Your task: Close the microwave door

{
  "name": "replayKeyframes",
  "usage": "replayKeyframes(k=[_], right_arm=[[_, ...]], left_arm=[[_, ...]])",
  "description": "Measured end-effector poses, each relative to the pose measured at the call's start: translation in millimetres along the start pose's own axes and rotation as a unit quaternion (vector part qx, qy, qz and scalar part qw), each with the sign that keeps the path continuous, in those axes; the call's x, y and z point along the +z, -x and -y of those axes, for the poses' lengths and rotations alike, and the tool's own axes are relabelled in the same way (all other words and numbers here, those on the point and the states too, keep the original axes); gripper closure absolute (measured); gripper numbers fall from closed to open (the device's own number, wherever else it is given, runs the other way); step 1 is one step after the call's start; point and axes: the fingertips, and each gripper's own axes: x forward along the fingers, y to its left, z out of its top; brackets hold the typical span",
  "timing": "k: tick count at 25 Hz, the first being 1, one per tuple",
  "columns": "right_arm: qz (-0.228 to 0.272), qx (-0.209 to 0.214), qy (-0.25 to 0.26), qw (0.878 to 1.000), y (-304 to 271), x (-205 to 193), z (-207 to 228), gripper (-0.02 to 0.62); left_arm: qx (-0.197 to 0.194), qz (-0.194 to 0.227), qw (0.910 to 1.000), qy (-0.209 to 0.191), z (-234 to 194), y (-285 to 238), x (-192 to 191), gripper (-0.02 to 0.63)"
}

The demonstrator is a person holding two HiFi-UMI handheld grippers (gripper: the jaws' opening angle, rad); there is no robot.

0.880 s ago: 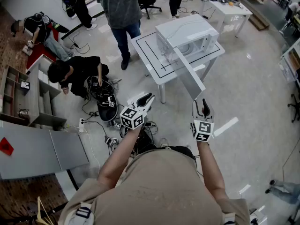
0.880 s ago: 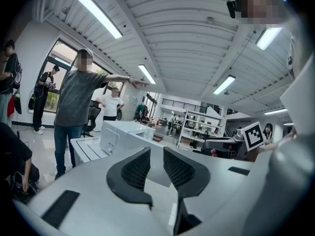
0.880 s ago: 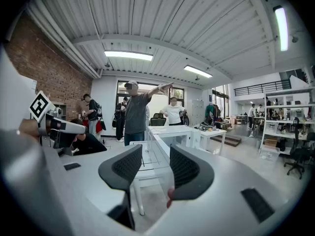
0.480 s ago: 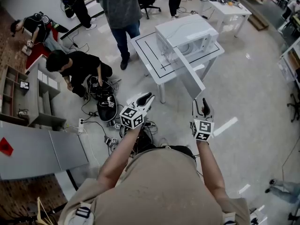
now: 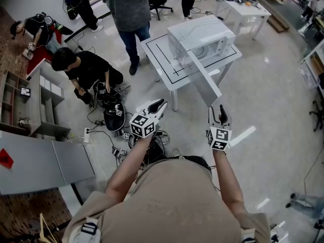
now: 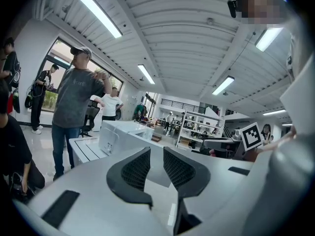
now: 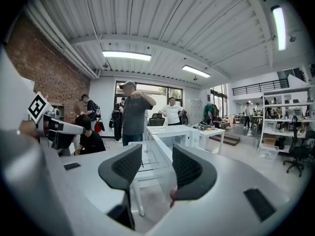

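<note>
At the near corner of the white tabletop (image 5: pixel 159 52), the microwave door (image 5: pixel 205 82) stood swung fully out from the white microwave (image 5: pixel 202 37), its free edge reaching past the tabletop's rim toward the person. The oven sat inside a black outline marked on the surface, presumably to fix its position. The cavity lay exposed, so the closing had not begun.

The right tool (image 5: pixel 218 111) was held nearly level, just short of the door's free edge and aimed at it. Its jaws stood moderately apart with nothing gripped. The right gripper view showed the door's edge lined up with the gap, though whether it reached between the pads could not be told. This placement suited either pushing the panel or pinching its edge. The left tool (image 5: pixel 158 105) hung to the left, well apart from the door, its jaws parted by a narrow gap and empty; it appeared to be merely waiting.

Around the tabletop spread a pale, glossy floor (image 5: pixel 273 85), with a tangle of cables (image 5: pixel 109 103) where a crouching person (image 5: pixel 83 72) worked. A standing person (image 5: pixel 129 9) was just beyond the tabletop. Grey shelving (image 5: pixel 30 100) lined the left, a second table (image 5: pixel 243 9) stood behind, and strip lights (image 7: pixel 127 55) ran along the ribbed ceiling.
</note>
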Motion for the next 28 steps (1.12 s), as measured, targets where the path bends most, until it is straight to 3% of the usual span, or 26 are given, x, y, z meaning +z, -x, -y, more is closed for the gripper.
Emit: replayKeyframes(k=[28], right_arm=[[-0.050, -0.018, 0.047, 0.997, -56.9, -39.5, 28.4, 0.410]], left_arm=[[-0.010, -0.016, 0.9998, -0.004, -10.4, -35.0, 3.0, 0.534]])
